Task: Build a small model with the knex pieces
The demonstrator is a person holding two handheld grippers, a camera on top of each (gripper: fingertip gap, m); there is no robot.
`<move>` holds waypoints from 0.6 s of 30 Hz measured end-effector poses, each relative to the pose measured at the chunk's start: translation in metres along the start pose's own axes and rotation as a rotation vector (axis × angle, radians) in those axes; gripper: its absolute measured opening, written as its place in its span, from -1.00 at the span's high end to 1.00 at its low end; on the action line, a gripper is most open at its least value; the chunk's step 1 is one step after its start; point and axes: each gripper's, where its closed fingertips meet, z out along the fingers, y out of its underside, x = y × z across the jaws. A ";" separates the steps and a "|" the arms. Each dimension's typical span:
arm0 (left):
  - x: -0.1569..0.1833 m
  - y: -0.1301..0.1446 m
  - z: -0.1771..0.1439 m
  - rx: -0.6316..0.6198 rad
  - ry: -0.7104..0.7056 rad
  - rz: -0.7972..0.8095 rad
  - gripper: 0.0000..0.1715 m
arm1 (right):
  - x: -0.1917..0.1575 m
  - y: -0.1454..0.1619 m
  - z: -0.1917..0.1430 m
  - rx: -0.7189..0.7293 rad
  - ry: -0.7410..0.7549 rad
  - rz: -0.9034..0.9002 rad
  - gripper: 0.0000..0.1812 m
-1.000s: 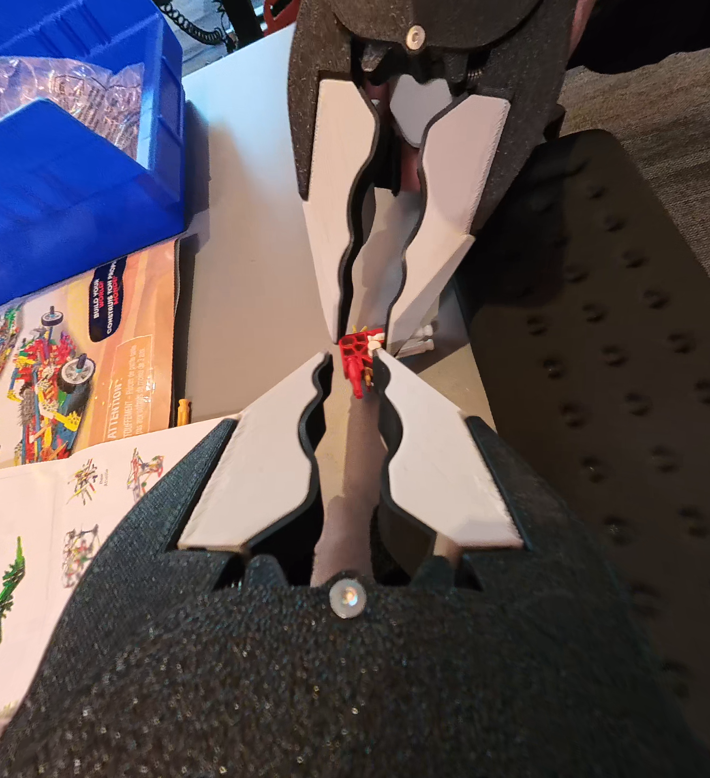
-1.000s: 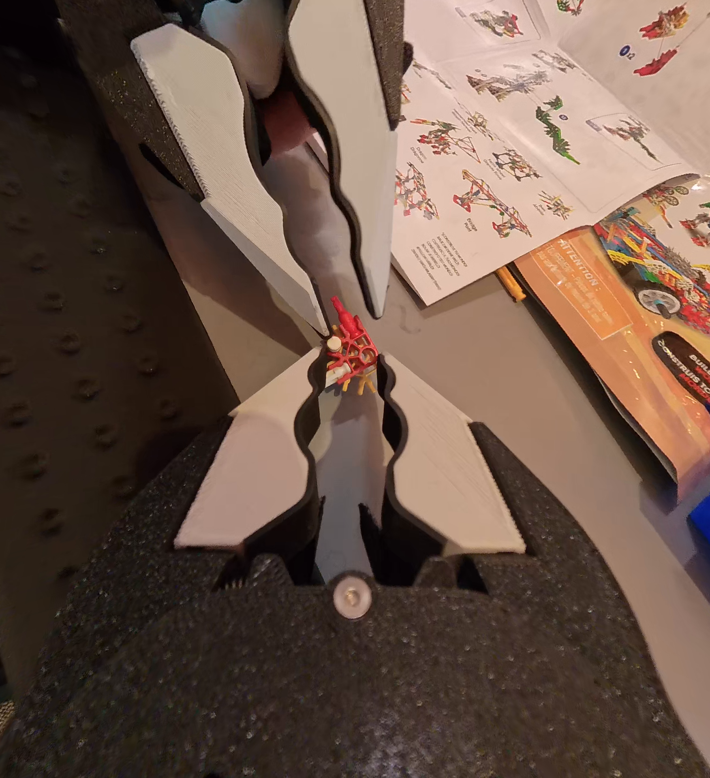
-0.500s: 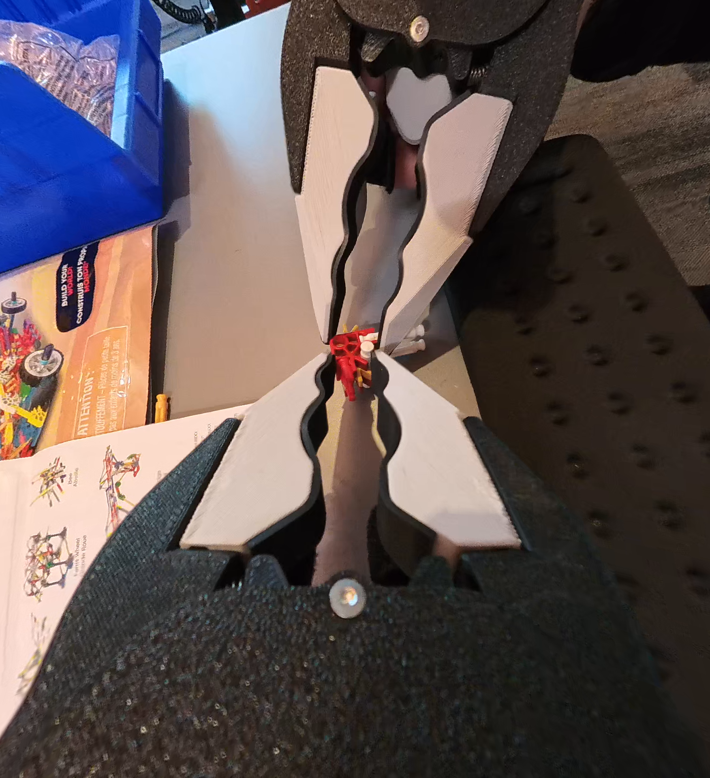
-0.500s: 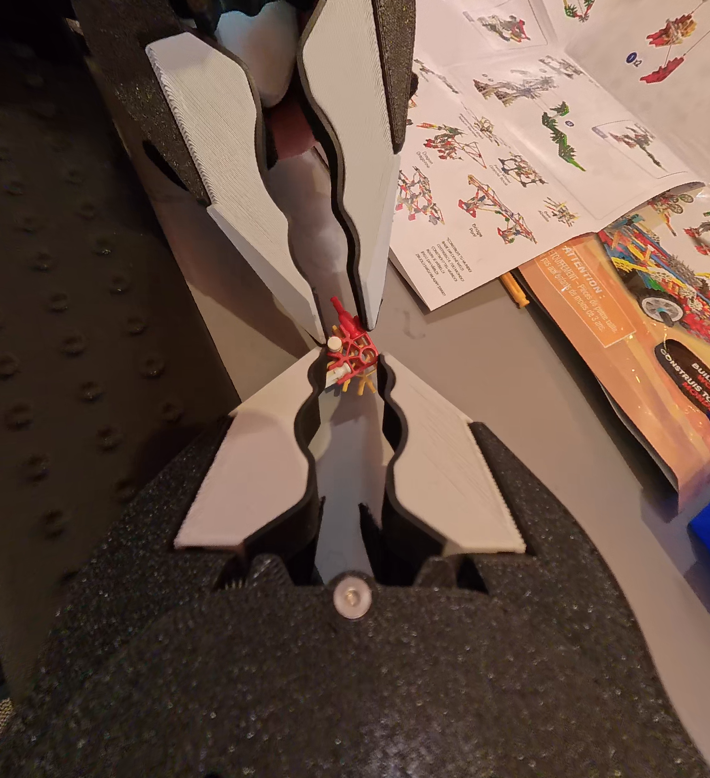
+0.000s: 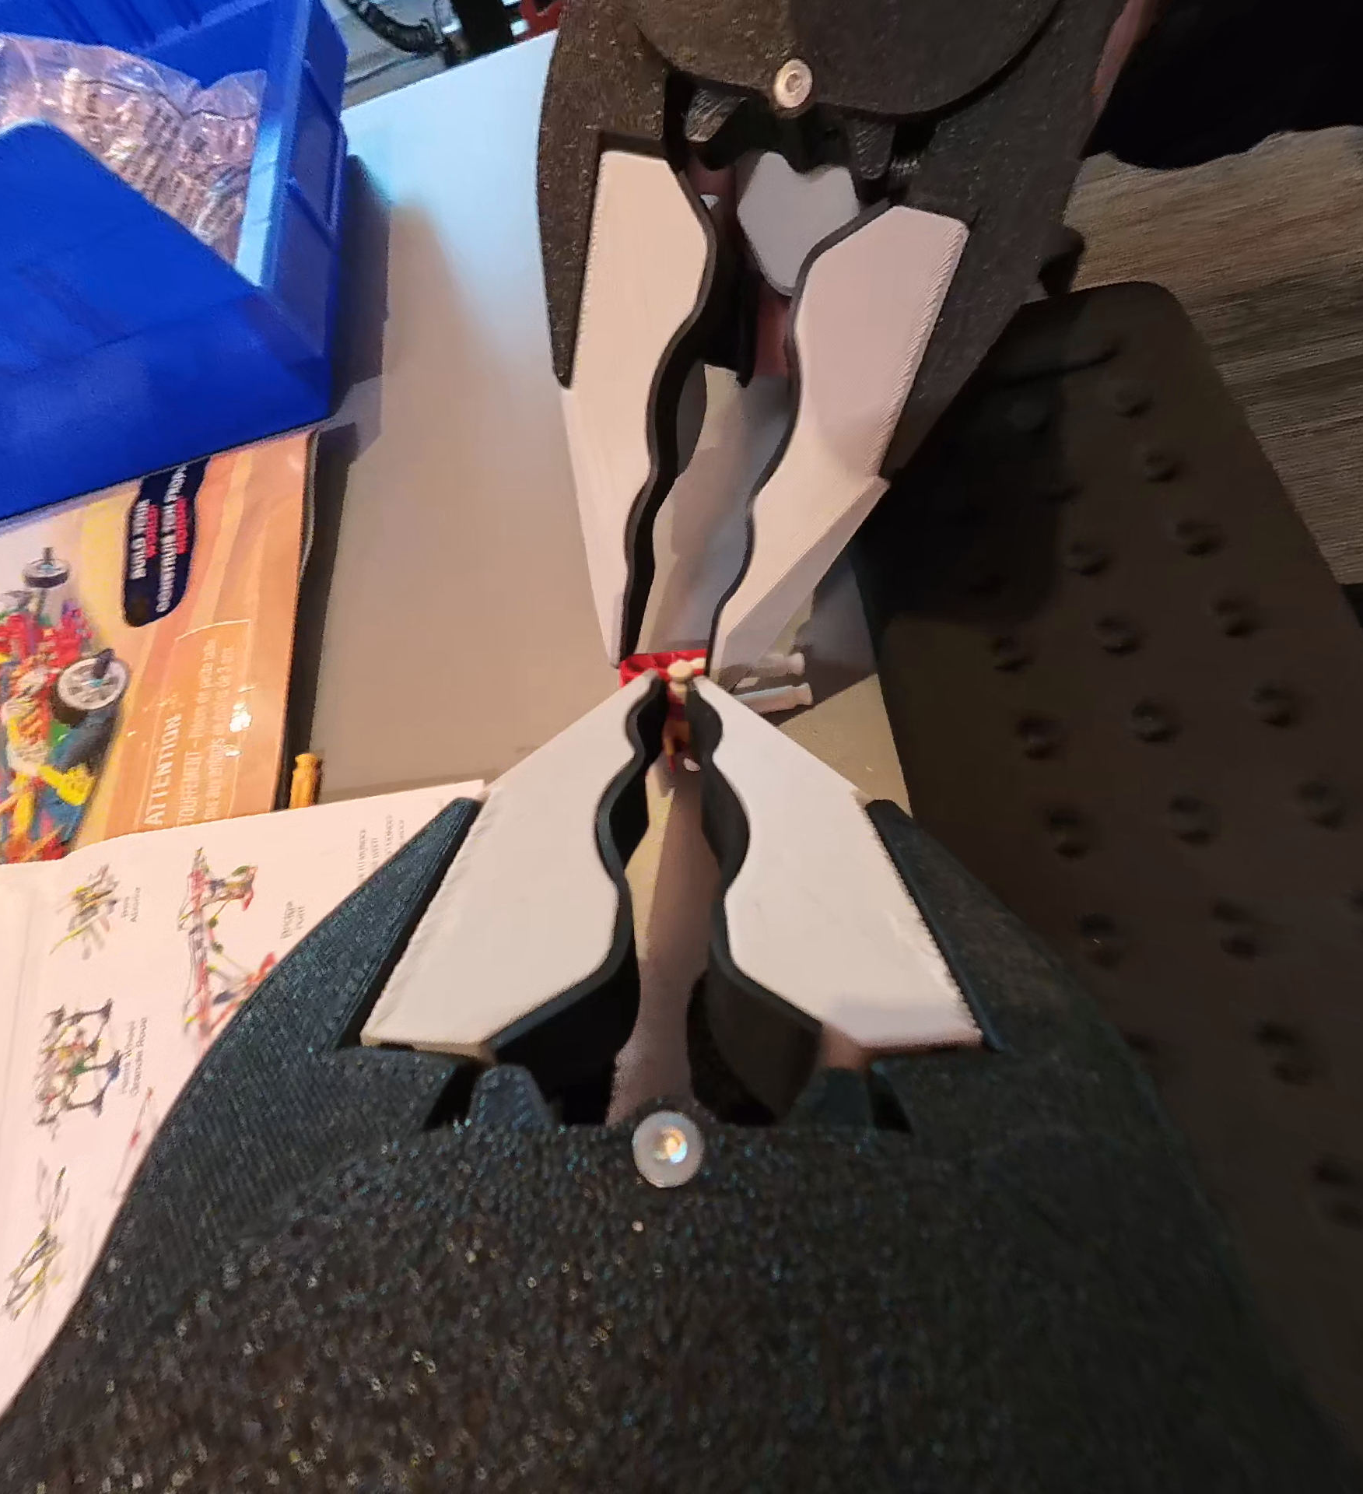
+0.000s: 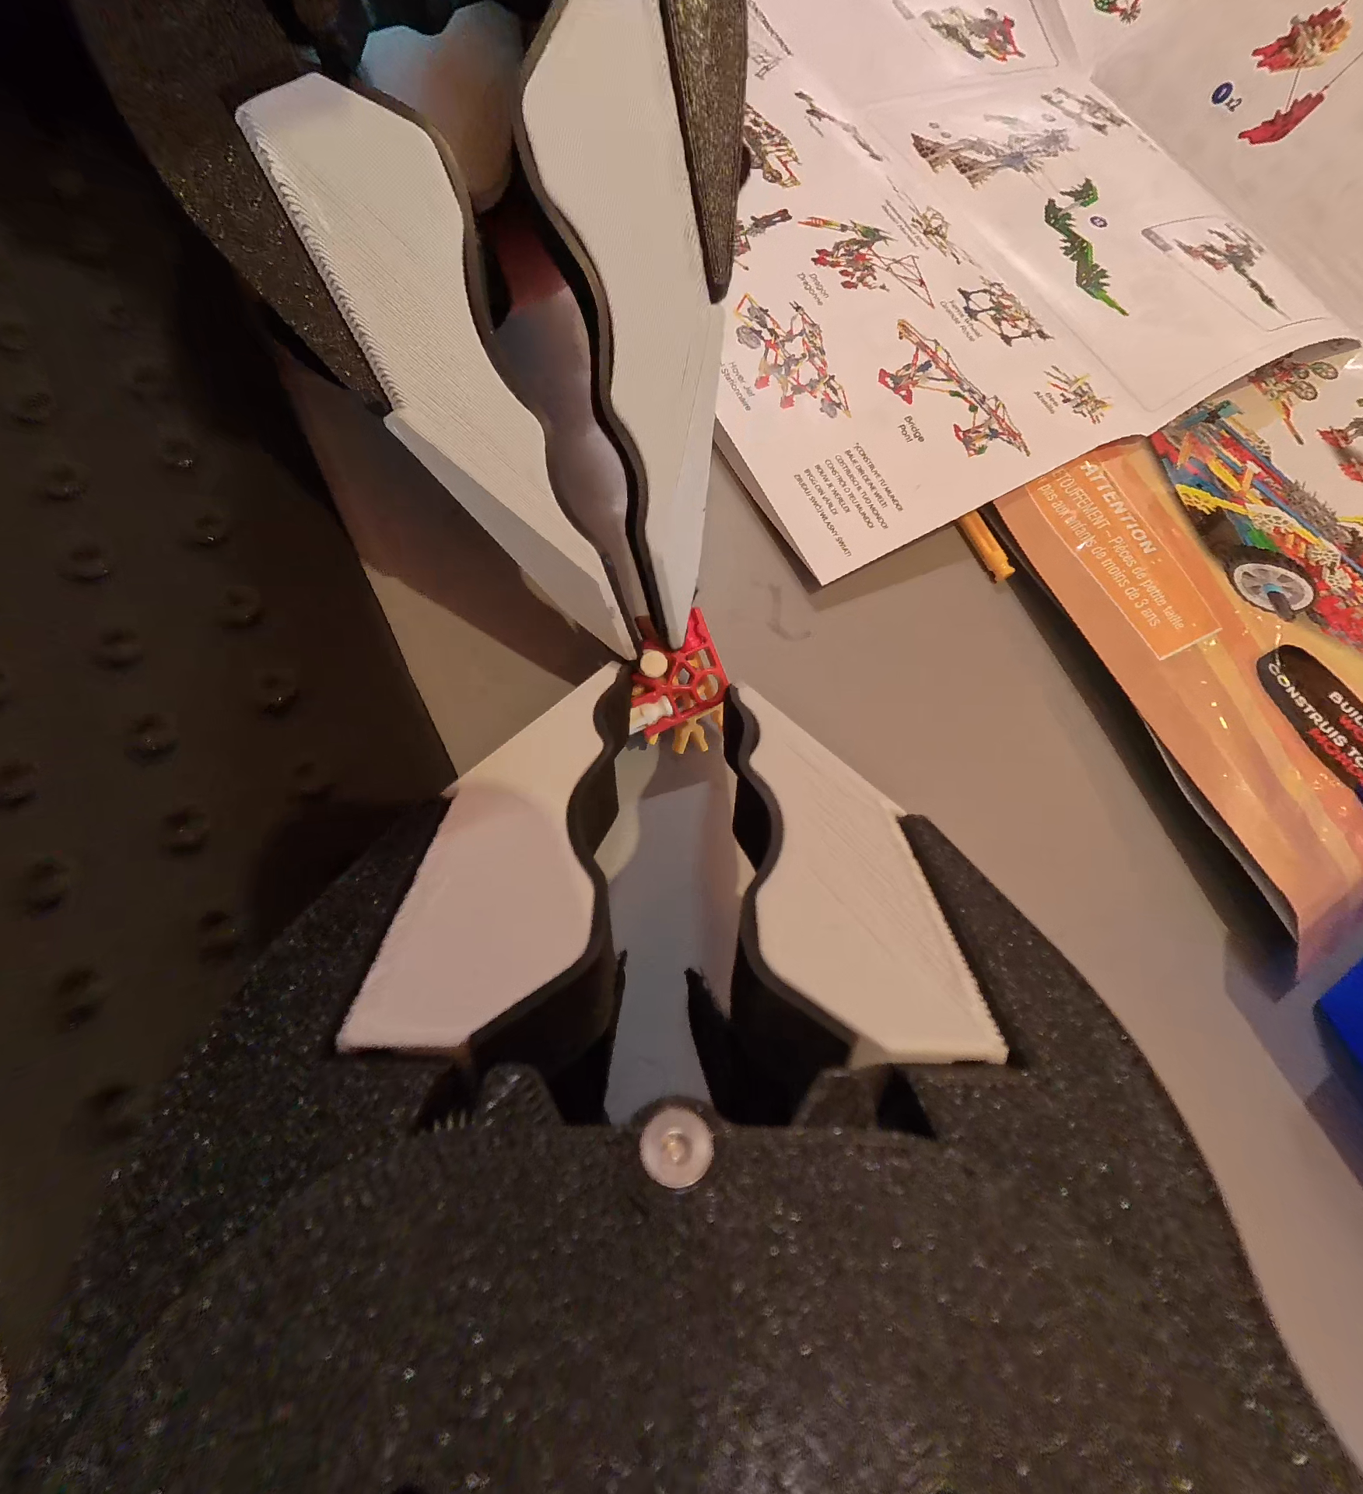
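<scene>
A small construction-toy assembly (image 6: 682,683) of a red connector with white and yellow bits hangs above the grey table (image 6: 904,768) between both grippers. My right gripper (image 6: 666,707) is shut on the red connector from below in the right wrist view. My left gripper (image 6: 650,622) comes from the top there, its jaws pinched almost together on a thin part of the assembly. In the left wrist view my left gripper (image 5: 674,699) is shut on the assembly (image 5: 646,669), which is mostly hidden; the right gripper (image 5: 666,647) meets it tip to tip from above.
A blue bin (image 5: 96,283) with a plastic bag stands far left. An orange printed packet (image 5: 177,630), a white instruction sheet (image 5: 96,970) and a small yellow rod (image 5: 306,776) lie beside it. White rods (image 5: 775,683) lie near the table edge. A dark dimpled surface (image 5: 1147,728) lies right. About 11 cm separates my right fingertips from the small yellow rod (image 5: 306,776). It is also in sight in the right wrist view (image 6: 993,560).
My left gripper's jaws have closed from a wide gap to nearly touching on the assembly. Both grippers have drawn a little closer, tip to tip.
</scene>
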 end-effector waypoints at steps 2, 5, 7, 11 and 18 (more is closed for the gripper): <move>-0.002 0.000 -0.001 -0.017 -0.030 0.013 0.93 | -0.001 0.000 0.000 0.005 -0.003 0.003 0.76; -0.005 0.000 -0.002 -0.034 -0.066 0.014 0.84 | -0.002 0.000 -0.001 0.008 -0.003 -0.006 0.76; -0.009 0.001 -0.004 -0.034 -0.077 0.003 0.69 | -0.004 -0.001 -0.001 0.007 -0.008 -0.016 0.76; -0.001 0.001 -0.002 -0.040 -0.025 -0.008 0.85 | -0.003 -0.001 -0.001 0.013 -0.013 -0.014 0.76; -0.001 0.001 -0.001 -0.024 -0.006 -0.059 0.87 | -0.003 -0.001 -0.001 0.008 -0.003 -0.036 0.76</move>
